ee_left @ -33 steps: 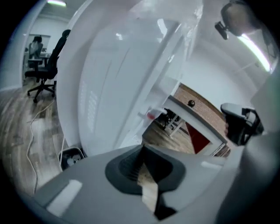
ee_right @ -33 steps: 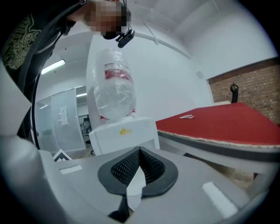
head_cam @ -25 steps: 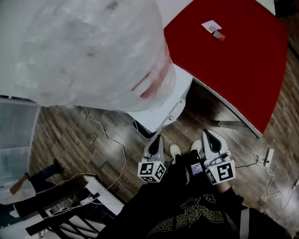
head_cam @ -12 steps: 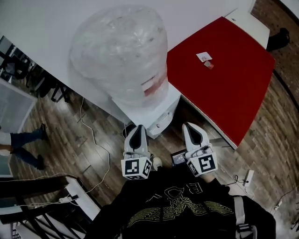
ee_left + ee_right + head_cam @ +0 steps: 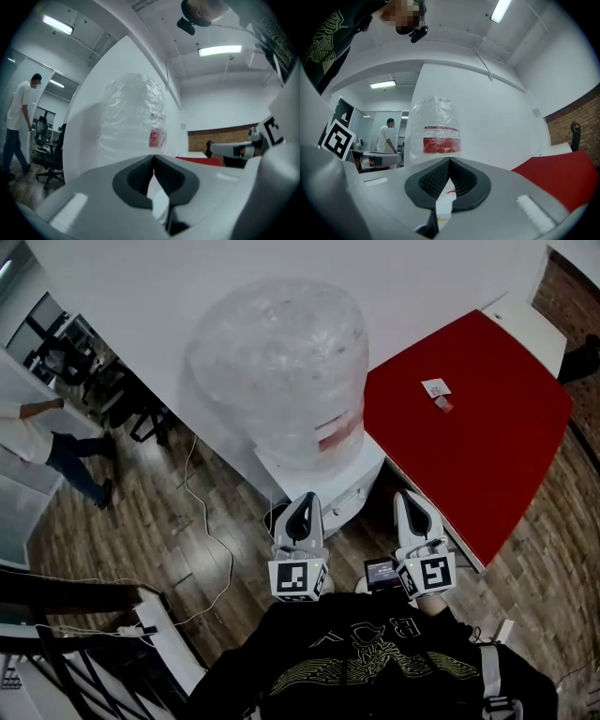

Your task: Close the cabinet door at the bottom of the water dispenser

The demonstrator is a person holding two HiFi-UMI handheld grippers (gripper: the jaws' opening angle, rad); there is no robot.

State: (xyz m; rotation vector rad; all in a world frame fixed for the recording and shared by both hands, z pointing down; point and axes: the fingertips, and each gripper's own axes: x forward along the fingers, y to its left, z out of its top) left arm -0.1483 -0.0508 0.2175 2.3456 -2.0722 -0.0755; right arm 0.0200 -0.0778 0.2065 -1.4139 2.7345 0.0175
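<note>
On the water dispenser [image 5: 345,480] sits a bottle [image 5: 277,371] — plastic-wrapped.

There are two grippers near us: one left gripper [image 5: 303,501] and one right gripper [image 5: 409,498]. There are two marker cubes, a left cube [image 5: 298,579] and a right cube [image 5: 431,573]. There is one water dispenser [image 5: 323,479] with one big bottle [image 5: 277,362] on top. On the right is one red table [image 5: 469,437] with two little things on it: one white card [image 5: 433,387] and one small red bit [image 5: 442,404]. Far left is one person [image 5: 47,437].
</note>
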